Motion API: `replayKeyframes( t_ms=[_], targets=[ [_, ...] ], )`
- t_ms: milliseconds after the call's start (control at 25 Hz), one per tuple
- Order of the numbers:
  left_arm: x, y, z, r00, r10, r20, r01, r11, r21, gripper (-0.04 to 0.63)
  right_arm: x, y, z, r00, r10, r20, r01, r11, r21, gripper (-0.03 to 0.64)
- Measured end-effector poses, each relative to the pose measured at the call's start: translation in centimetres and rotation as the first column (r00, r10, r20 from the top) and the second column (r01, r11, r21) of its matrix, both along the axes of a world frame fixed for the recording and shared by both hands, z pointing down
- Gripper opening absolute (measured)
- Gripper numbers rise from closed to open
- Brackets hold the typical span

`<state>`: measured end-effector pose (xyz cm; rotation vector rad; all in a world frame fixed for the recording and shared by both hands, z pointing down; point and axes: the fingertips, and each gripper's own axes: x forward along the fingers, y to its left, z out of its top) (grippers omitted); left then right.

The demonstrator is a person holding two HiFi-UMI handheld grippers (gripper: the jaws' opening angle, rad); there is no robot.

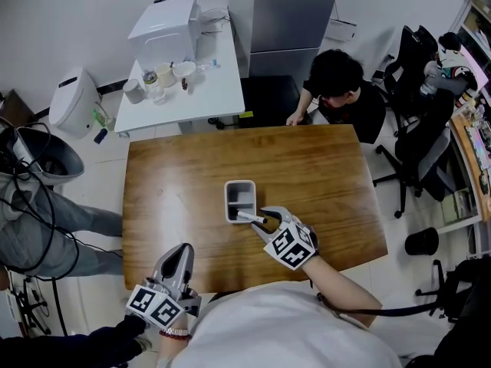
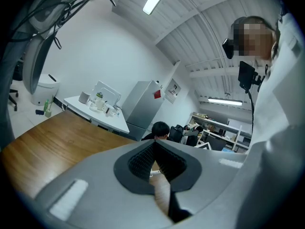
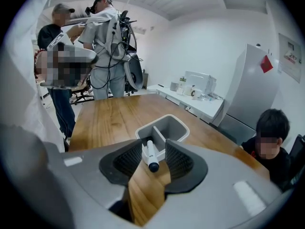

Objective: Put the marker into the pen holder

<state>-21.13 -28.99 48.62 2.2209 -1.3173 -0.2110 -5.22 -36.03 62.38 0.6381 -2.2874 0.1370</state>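
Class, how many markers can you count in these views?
1. The marker sits between the right gripper's jaws, its far end at the pen holder's rim. More could be hidden inside it.

Bare worktop (image 1: 176, 182) lies open left, right and beyond the pen holder (image 1: 240, 198). Its near side is blocked by the marker (image 1: 249, 217) resting on its rim and the right gripper (image 1: 261, 219).

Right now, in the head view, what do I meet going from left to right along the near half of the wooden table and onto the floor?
left gripper → pen holder → right gripper → black bin on the floor
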Motion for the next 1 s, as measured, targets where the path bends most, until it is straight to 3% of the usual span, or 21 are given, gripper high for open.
replayKeyframes(
  t_ms=[400, 600, 720, 1000],
  targets=[
    [0.1, 2.3, -0.6, 0.997, 0.079, -0.011, -0.078, 0.996, 0.034, -0.006, 3.3, 2.1, -3.8, 0.976, 0.203, 0.077, -0.209, 0.975, 0.072, 0.140],
    [-0.2, 4.2, 0.1, 0.989, 0.139, -0.046, -0.136, 0.989, 0.060, -0.006, 5.7, 6.5, -5.5, 0.952, 0.295, 0.078, -0.302, 0.947, 0.105, 0.132],
    [-0.7, 5.0, 2.0, 0.983, 0.181, -0.029, -0.180, 0.983, 0.038, -0.006, 6.4, 9.4, -5.3, 0.936, 0.340, 0.094, -0.348, 0.932, 0.101, 0.127],
    [1.1, 9.7, 1.3, 0.984, 0.179, -0.010, -0.179, 0.983, 0.052, -0.006, 8.8, 14.6, -5.7, 0.901, 0.390, 0.192, -0.412, 0.907, 0.090, 0.120]
  ],
)
